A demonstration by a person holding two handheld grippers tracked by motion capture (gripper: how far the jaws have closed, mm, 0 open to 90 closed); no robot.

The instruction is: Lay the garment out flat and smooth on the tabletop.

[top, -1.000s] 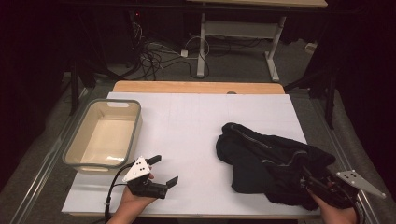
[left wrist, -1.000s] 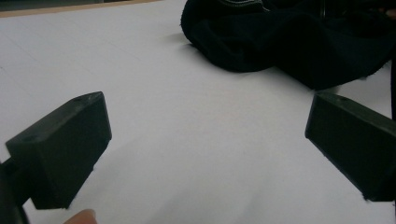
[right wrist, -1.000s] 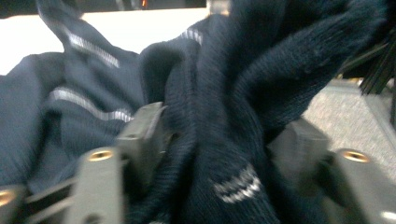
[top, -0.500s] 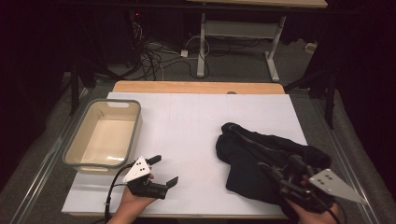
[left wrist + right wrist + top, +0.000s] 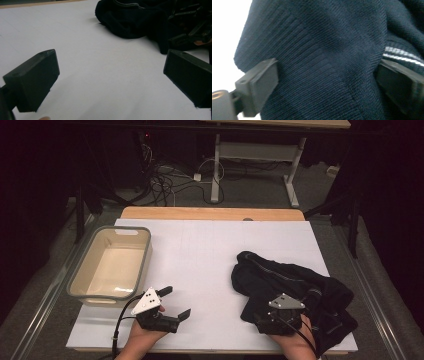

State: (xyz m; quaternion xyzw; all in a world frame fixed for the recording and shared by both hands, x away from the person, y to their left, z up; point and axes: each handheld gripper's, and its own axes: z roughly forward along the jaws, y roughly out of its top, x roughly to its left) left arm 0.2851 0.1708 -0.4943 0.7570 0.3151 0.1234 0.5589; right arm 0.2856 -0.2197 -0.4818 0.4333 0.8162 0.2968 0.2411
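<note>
Dark knitted garment [image 5: 295, 287] lies crumpled on the right half of the white tabletop [image 5: 210, 250], and it is what I am working at. In my right gripper view its ribbed navy cloth [image 5: 324, 62] bulges between my right fingers [image 5: 259, 85], which stand spread wide on either side of it, not yet closed; a thin white stripe [image 5: 402, 56] runs along the fold beside the far one. From above, my right gripper [image 5: 272, 320] sits on the near edge of the heap. My left gripper [image 5: 172, 302] rests well apart from it, low over bare tabletop near the front edge, its fingers [image 5: 37, 80] released and holding nothing. Further left stands a clear plastic tub [image 5: 82, 270] with a grey rim.
</note>
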